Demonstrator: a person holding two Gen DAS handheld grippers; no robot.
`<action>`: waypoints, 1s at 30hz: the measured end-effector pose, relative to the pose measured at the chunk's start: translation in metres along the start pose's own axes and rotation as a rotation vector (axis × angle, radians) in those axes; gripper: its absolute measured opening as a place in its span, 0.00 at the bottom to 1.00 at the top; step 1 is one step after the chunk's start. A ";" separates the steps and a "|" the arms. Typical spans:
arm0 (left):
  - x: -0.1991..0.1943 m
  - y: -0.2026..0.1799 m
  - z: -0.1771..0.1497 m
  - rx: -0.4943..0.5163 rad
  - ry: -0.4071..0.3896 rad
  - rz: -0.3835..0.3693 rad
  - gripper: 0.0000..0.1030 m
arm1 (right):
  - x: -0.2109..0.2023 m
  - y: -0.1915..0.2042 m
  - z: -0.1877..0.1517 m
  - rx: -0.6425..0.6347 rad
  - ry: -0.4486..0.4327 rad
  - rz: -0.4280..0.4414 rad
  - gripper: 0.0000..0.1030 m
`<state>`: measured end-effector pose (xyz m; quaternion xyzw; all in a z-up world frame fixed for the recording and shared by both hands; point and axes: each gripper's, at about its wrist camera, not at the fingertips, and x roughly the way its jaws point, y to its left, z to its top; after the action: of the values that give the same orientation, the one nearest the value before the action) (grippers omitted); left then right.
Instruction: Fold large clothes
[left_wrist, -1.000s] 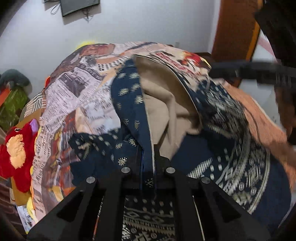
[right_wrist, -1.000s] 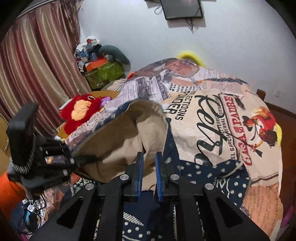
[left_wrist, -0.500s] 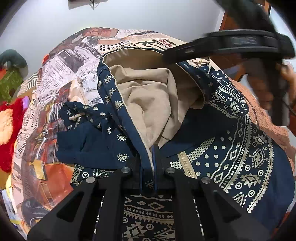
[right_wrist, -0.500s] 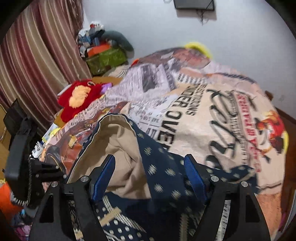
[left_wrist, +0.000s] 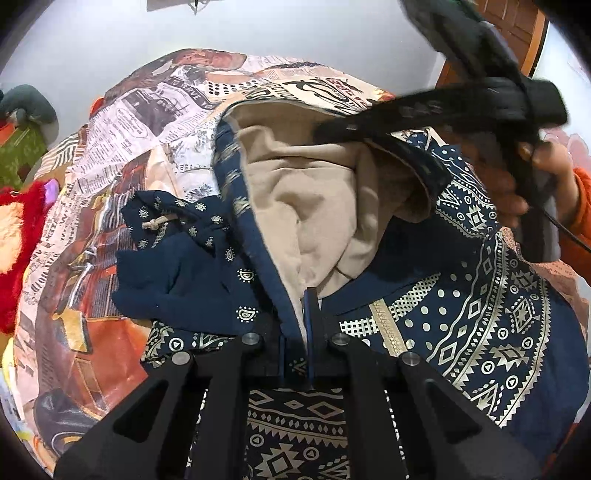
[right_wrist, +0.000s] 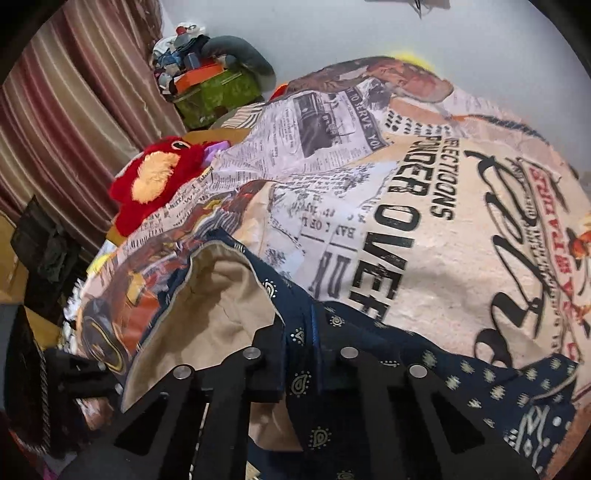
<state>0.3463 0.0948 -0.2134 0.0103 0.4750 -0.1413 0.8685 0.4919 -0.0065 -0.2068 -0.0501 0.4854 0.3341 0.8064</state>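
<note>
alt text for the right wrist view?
The right tool is shut on the navy patterned garment's edge, its beige lining showing. It lies on a newspaper-print bedspread, with a red plush toy by striped curtains.

Garment (left_wrist: 461, 317) spread on bedspread (right_wrist: 424, 206), lining (left_wrist: 317, 206) turned up at middle; drawstring sleeve (left_wrist: 173, 243) left of it; plush toy (right_wrist: 155, 181) at bed's left edge, before curtain (right_wrist: 74, 110)
</note>
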 end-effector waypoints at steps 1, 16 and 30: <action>-0.003 -0.001 -0.001 0.002 -0.005 0.004 0.07 | -0.005 -0.001 -0.002 0.001 -0.006 0.000 0.07; -0.029 -0.004 -0.027 -0.039 0.001 0.129 0.07 | -0.116 0.015 -0.132 -0.021 -0.051 0.036 0.06; -0.058 -0.001 -0.091 -0.067 0.066 0.179 0.13 | -0.138 0.038 -0.206 0.043 0.048 0.023 0.36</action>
<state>0.2420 0.1211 -0.2155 0.0284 0.5051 -0.0470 0.8613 0.2727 -0.1282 -0.1932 -0.0354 0.5121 0.3316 0.7916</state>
